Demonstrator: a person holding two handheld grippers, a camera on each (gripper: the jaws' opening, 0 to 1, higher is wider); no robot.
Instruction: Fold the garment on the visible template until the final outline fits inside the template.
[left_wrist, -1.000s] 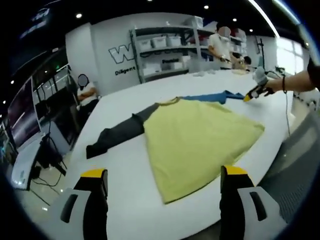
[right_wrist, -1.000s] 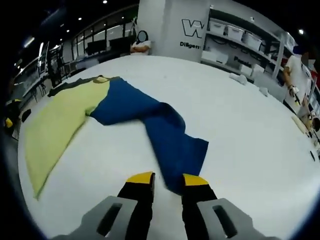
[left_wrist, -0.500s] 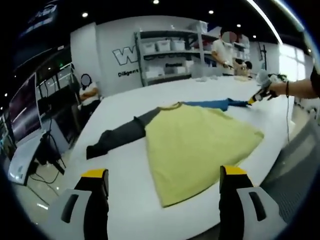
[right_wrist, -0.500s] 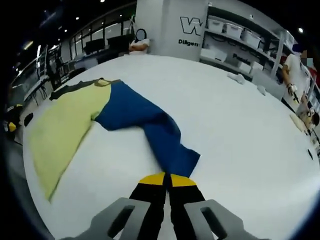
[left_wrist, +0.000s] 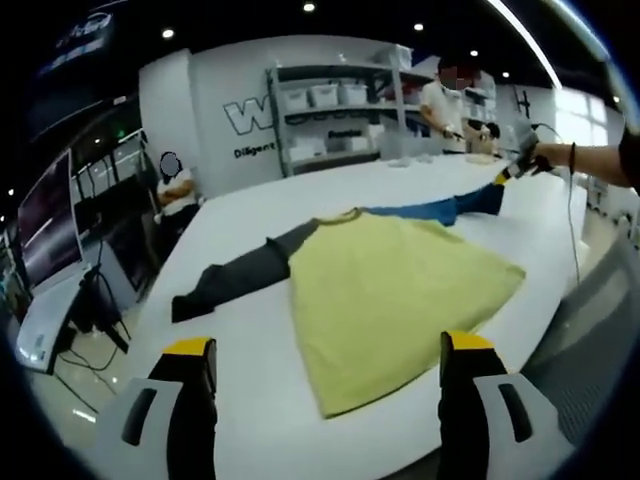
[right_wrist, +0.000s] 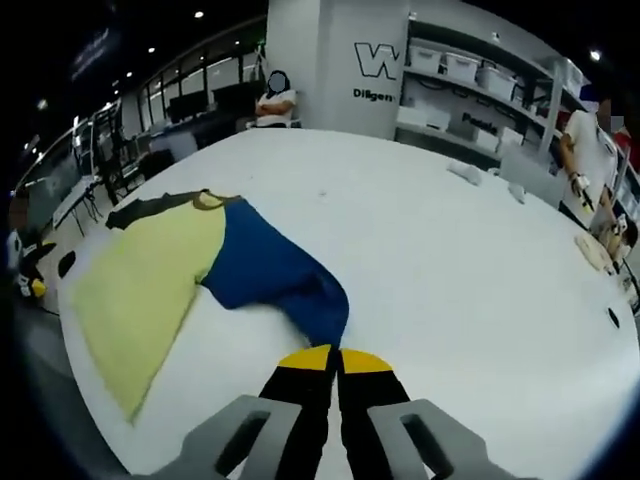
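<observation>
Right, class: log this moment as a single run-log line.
right gripper: shut on blue sleeve, lifted off white table | left gripper: open, apart from yellow shirt body | grey sleeve: flat

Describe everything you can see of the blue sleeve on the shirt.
The blue sleeve is soft knit cloth joined to the yellow body of the shirt at the shoulder. It runs out over the white table, creased and bunched toward its cuff. The right tool is shut on that end and lifts it off the table, while the shoulder part lies flat.
</observation>
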